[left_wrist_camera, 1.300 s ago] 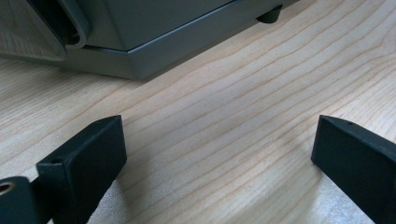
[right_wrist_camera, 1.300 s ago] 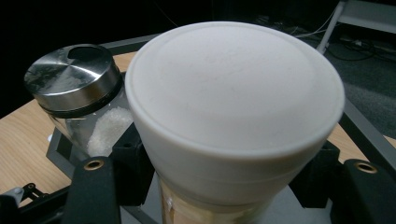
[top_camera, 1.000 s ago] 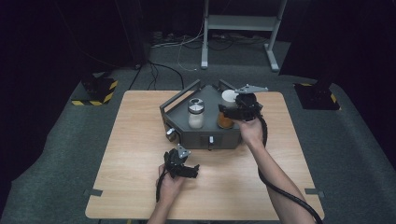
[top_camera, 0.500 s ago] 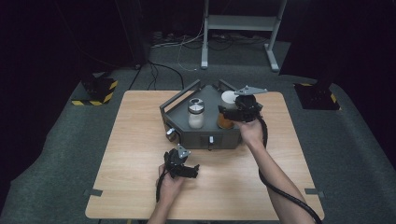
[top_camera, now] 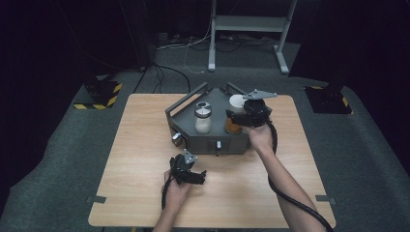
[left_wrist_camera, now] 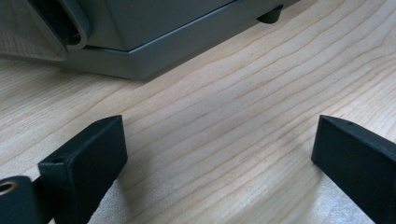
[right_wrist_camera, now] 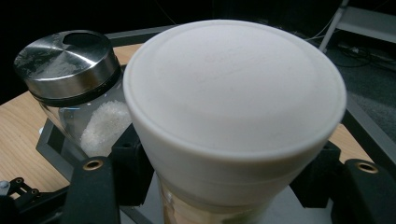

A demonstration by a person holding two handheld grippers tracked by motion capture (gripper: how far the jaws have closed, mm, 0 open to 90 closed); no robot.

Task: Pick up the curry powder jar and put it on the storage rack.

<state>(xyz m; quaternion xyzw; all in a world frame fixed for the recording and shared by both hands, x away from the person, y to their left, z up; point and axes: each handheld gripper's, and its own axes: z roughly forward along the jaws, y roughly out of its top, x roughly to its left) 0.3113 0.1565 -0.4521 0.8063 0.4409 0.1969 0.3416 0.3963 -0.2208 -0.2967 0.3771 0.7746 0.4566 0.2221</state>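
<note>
A grey tray with raised handles sits toward the far middle of the wooden table, and everything here is easiest placed against it. Inside the tray, on its right side, stands a jar with a white lid and an orange-brown body. The right gripper reaches in over the tray's right front corner, and its jaws are pinched on that jar just under the lid; in the right gripper view the black pads press against the jar from both sides. The jar stands upright, with its base still down in the tray as far as I can see.

Just left of it, near the tray's middle, is a glass shaker with a shiny metal cap, holding white grains. It stands close beside the held jar, though I cannot tell whether the two touch.

The left gripper rests low over the bare table in front of the tray, near its left front corner. Its jaws are spread wide with nothing but wood grain between them, and the tray's grey base shows just beyond them.
</note>
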